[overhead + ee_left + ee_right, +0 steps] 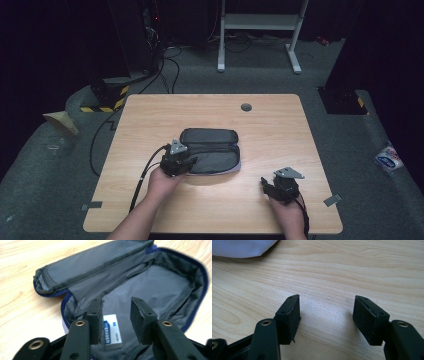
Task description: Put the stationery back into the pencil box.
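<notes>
The eraser (112, 331) lies flat on the lining inside the open pencil case (210, 150), which sits mid-worktop (280, 125). The left tool (116, 315) hangs over it, jaws parted and gripping nothing — the eraser just beside one pad. Withdrawing carelessly could snag the lining and drag the case. The right tool (332, 312), near the case, rests half-open and empty.
</notes>
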Demonstrator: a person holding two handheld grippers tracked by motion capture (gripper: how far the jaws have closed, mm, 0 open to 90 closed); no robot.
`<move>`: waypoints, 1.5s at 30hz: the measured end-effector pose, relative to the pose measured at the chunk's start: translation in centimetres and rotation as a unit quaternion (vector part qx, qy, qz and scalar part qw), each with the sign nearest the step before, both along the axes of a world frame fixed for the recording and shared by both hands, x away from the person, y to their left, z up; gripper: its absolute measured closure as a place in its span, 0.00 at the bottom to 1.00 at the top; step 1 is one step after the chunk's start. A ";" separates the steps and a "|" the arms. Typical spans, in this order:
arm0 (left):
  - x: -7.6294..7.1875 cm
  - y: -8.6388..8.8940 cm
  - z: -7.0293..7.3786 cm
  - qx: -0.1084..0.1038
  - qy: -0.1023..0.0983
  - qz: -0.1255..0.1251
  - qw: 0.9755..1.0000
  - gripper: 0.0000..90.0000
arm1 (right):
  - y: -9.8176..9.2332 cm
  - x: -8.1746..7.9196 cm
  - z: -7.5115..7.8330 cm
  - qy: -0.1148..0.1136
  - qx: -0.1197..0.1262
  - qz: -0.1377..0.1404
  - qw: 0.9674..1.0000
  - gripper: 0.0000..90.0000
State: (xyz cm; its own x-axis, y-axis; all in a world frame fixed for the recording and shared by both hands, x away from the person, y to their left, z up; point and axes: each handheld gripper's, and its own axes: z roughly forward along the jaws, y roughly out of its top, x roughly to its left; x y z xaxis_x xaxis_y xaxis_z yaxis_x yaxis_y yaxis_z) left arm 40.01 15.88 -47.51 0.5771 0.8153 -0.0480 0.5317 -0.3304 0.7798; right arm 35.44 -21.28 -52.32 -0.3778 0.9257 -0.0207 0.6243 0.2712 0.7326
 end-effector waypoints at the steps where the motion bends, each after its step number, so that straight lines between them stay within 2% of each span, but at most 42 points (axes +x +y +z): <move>1: 0.0 0.1 0.1 0.001 -0.003 0.000 1.000 0.65 | 0.0 0.0 0.0 0.001 0.001 -0.001 1.000 0.43; 4: 0.0 0.5 0.2 -0.007 -0.004 0.002 1.000 0.59 | 0.0 0.0 0.0 0.000 0.000 0.000 1.000 0.43; 6: 0.0 0.8 0.4 -0.010 -0.004 0.006 1.000 0.51 | 0.0 0.0 0.0 0.001 0.001 -0.001 1.000 0.43; 7: 0.0 1.1 0.5 -0.011 -0.007 0.012 1.000 0.51 | 0.0 0.0 0.0 0.001 0.001 -0.001 1.000 0.43; 8: 0.0 1.3 0.6 -0.015 -0.008 0.016 1.000 0.47 | 0.0 0.0 0.0 0.001 0.001 -0.001 1.000 0.43; 9: -0.1 1.5 0.7 -0.018 -0.009 0.020 1.000 0.38 | 0.0 0.0 0.0 0.000 0.001 -0.001 1.000 0.43; 10: -0.1 1.6 0.7 -0.019 -0.011 0.023 1.000 0.38 | 0.0 0.0 0.0 0.000 0.001 -0.001 1.000 0.43; 12: -0.1 2.1 0.8 -0.019 -0.012 0.030 0.999 0.31 | 0.0 0.0 0.0 0.001 0.001 -0.001 1.000 0.43; 15: -0.2 2.7 0.7 -0.006 -0.009 0.036 0.999 0.18 | 0.0 0.0 0.0 0.001 0.000 -0.001 1.000 0.43; 17: -0.3 3.3 0.7 0.009 -0.009 0.035 0.999 0.16 | 0.0 0.0 0.0 0.001 0.000 -0.001 1.000 0.43; 21: -0.8 5.0 0.5 -0.007 -0.002 0.042 0.999 0.11 | 0.0 0.0 0.0 0.000 0.001 -0.002 1.000 0.43; 26: -1.8 7.5 0.1 -0.008 0.000 0.051 0.999 0.05 | 0.1 0.0 0.0 0.001 0.000 -0.003 1.000 0.43; 29: -2.4 8.9 -0.6 -0.011 0.009 0.057 0.998 0.00 | 0.1 0.0 0.0 0.001 0.000 -0.003 1.000 0.43; 33: -3.3 10.8 -1.8 0.004 0.021 0.063 0.998 0.00 | 0.1 0.0 0.0 0.001 0.001 -0.003 1.000 0.43; 35: -4.0 12.0 -2.8 0.022 0.028 0.067 0.997 0.00 | 0.1 0.0 0.0 0.001 0.000 -0.003 1.000 0.43; 38: -4.6 12.7 -3.4 0.032 0.032 0.067 0.997 0.00 | 0.1 0.0 0.0 0.001 0.001 -0.004 1.000 0.43; 42: -5.9 13.7 -4.8 0.067 0.039 0.073 0.994 0.00 | 0.1 0.0 0.0 0.001 0.001 -0.004 1.000 0.43; 45: -7.0 14.4 -5.6 0.053 0.030 0.079 0.995 0.00 | 0.1 0.0 0.0 0.001 0.001 -0.004 1.000 0.43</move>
